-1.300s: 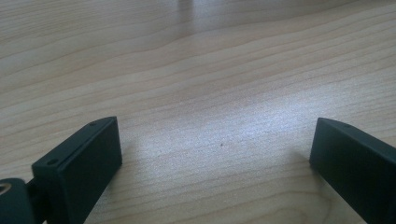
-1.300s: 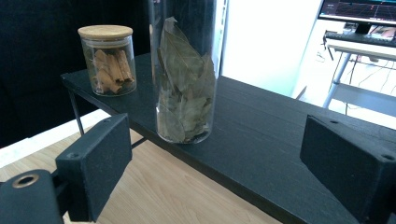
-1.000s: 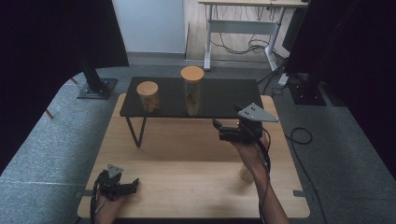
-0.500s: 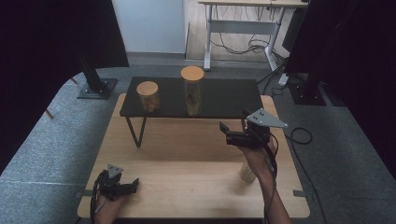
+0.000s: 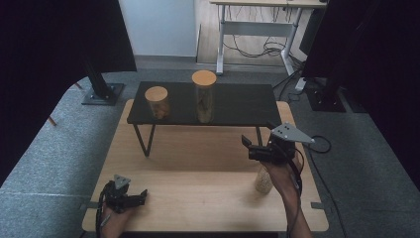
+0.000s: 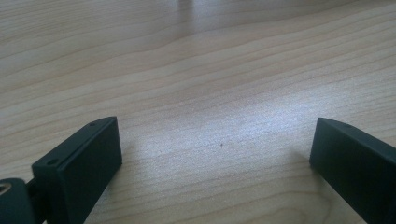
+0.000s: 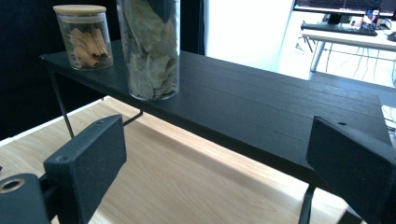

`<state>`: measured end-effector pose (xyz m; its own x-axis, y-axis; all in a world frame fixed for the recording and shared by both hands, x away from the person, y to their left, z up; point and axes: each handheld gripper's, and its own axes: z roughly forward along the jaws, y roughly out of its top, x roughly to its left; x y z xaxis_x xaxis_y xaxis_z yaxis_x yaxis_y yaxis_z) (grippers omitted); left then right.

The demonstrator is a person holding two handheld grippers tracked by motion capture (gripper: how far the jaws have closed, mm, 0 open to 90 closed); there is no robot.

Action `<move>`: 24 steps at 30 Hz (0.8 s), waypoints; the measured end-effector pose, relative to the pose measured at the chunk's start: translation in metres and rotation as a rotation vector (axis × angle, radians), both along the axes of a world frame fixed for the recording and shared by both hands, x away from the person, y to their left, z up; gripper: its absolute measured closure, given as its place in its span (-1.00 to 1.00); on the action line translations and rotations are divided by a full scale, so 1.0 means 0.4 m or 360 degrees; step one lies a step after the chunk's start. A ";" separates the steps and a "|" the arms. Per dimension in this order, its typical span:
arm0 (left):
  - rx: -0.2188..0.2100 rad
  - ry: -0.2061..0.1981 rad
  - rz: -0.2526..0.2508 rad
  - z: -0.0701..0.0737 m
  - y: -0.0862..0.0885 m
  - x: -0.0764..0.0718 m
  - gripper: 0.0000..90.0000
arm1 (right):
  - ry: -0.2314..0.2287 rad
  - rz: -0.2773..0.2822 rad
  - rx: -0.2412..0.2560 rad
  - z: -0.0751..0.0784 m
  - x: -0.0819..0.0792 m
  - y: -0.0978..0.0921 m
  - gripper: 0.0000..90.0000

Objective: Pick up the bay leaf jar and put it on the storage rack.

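Jar of pale grains (image 5: 263,180) stands on the wooden table (image 5: 198,188) in the high view, just below the right gripper (image 5: 246,144), well short of the black shelf (image 5: 237,105). Left gripper (image 6: 212,154), in its own view, gapes wide over bare wood. Right gripper view: jaws wide, empty, facing the shelf's leaf jar (image 7: 149,49).

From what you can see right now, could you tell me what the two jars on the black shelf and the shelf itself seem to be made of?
Short jar and tall jar: clear glossy walls, probably glass, since the contents show through. Their lids look like pale wood or bamboo. Black shelf: matte black top with faint grain, likely painted wood, on thin legs that look like metal.
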<state>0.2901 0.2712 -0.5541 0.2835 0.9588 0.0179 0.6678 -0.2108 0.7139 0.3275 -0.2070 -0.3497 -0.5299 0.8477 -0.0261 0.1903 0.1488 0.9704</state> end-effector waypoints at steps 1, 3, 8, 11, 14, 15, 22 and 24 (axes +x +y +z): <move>0.0000 0.0000 0.0000 0.000 0.000 0.000 -0.95 | 0.0004 -0.0006 0.0000 -0.004 -0.002 -0.005 -0.90; -0.0001 0.0000 0.0000 0.000 0.000 0.000 -0.95 | 0.0007 -0.0014 -0.0004 -0.008 -0.006 -0.011 -0.90; 0.0000 -0.0001 0.0000 0.000 0.000 0.000 -0.95 | 0.0007 -0.0027 0.0000 -0.018 -0.013 -0.026 -0.91; -0.0001 -0.0001 0.0001 0.000 0.000 0.000 -0.95 | 0.0007 -0.0038 -0.0001 -0.022 -0.017 -0.033 -0.91; -0.0005 -0.0003 0.0004 0.000 -0.001 0.000 -0.95 | 0.0002 -0.0045 -0.0002 -0.024 -0.022 -0.039 -0.91; -0.0005 -0.0004 0.0002 0.000 0.000 0.000 -0.95 | 0.0001 -0.0047 -0.0001 -0.024 -0.023 -0.041 -0.91; -0.0006 -0.0002 0.0004 0.000 -0.001 0.000 -0.95 | -0.0006 -0.0058 -0.0008 -0.032 -0.033 -0.048 -0.91; -0.0001 0.0001 0.0001 0.000 0.000 0.000 -0.95 | -0.0008 -0.0061 -0.0014 -0.034 -0.035 -0.050 -0.91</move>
